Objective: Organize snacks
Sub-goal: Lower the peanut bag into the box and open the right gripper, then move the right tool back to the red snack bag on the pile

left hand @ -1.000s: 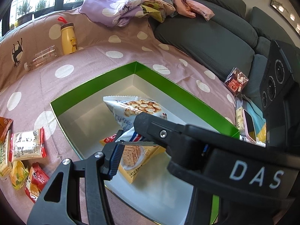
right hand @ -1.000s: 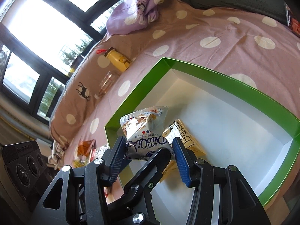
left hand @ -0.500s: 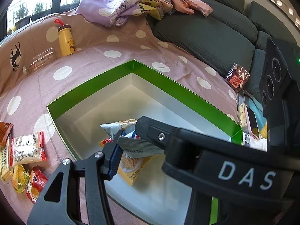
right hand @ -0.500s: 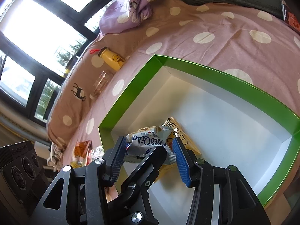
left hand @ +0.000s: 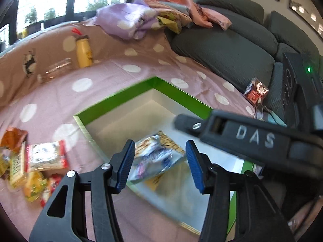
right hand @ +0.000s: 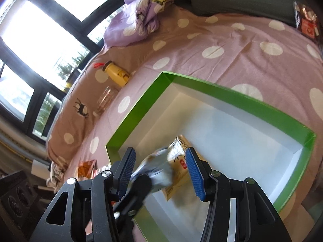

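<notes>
A green-walled box (left hand: 177, 95) with a white floor sits on the polka-dot cover; it also shows in the right wrist view (right hand: 238, 98). A white-and-blue cracker bag (left hand: 155, 159) lies inside it on a yellow snack packet (left hand: 169, 143), blurred in both views. My left gripper (left hand: 159, 161) is open and empty above them. My right gripper (right hand: 159, 171) is open above the bag (right hand: 157, 169) and the yellow packet (right hand: 179, 161). The right gripper's body (left hand: 252, 139) crosses the left wrist view.
Several loose snack packets (left hand: 40, 159) lie left of the box. A yellow bottle (left hand: 83, 52) and a clear glass (left hand: 54, 72) lie at the back. A red packet (left hand: 256, 92) rests against the grey sofa cushions (left hand: 222, 50). Heaped cloths (left hand: 141, 20) sit behind.
The right gripper opened and let the cracker bag drop into the box onto the yellow packet. The left gripper pulled back and up, and both its fingers now show, spread apart.
</notes>
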`<state>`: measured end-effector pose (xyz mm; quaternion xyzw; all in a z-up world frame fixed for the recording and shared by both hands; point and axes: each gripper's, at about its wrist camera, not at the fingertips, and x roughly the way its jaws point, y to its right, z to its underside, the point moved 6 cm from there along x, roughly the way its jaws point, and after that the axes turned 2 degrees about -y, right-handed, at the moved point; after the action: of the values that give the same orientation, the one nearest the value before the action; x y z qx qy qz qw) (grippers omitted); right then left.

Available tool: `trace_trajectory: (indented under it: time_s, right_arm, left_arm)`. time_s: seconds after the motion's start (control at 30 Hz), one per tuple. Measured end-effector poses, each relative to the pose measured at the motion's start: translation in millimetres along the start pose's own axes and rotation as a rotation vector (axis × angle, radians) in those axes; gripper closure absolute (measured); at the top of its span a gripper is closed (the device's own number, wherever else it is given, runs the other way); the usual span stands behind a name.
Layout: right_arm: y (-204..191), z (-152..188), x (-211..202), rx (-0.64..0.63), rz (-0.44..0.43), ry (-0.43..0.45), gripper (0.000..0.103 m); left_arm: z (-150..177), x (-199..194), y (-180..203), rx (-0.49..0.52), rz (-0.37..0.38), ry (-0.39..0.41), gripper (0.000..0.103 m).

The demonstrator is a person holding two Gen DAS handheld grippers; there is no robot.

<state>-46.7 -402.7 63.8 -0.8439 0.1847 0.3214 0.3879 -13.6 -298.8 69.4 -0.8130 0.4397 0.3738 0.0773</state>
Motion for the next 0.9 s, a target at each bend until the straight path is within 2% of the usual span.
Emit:
trace_trajectory:
  time_s: [0.03,0.1,0.2,0.27,0.33,0.43,0.5,0.57,0.7,0.8,0.9]
  right_arm:
    - [-3,0,-2,-0.009,0.004,0.009,0.049]
    - [-10,0,-5,-0.027,-0.007,0.022,0.042]
    - [-27,4,-8,-0.063,-0.048,0.025,0.040]
    - [-42,8,-8,-0.103,-0.071,0.019,0.039]
    - [-56,14,-7,-0.139,-0.091,0.012,0.036]
    - [-77,25,-4,-0.195,-0.123,-0.009,0.031]
    - [-92,33,0,-0.236,-0.127,-0.028,0.031]
    - [-105,42,4,-0.280,-0.130,-0.045,0.031]
    - [-126,63,21,-0.357,-0.143,-0.116,0.031]
    - [-130,80,40,-0.358,-0.147,-0.221,0.031]
    - [-128,92,59,-0.349,-0.126,-0.298,0.031]
  left_arm:
    - [1,-6,-5,-0.009,-0.009,0.007,0.047]
    - [5,-20,-16,-0.030,-0.032,0.026,0.044]
    - [11,-43,-39,-0.066,-0.088,0.050,0.039]
    - [17,-60,-56,-0.104,-0.129,0.068,0.031]
    - [25,-79,-75,-0.149,-0.167,0.092,0.030]
    - [42,-102,-105,-0.233,-0.235,0.109,0.018]
    - [54,-116,-125,-0.287,-0.277,0.135,0.017]
    - [64,-124,-139,-0.337,-0.283,0.143,0.017]
    - [86,-134,-169,-0.445,-0.293,0.156,0.017]
    - [102,-132,-187,-0.502,-0.325,0.133,0.017]
    - [110,-127,-197,-0.546,-0.307,0.102,0.017]
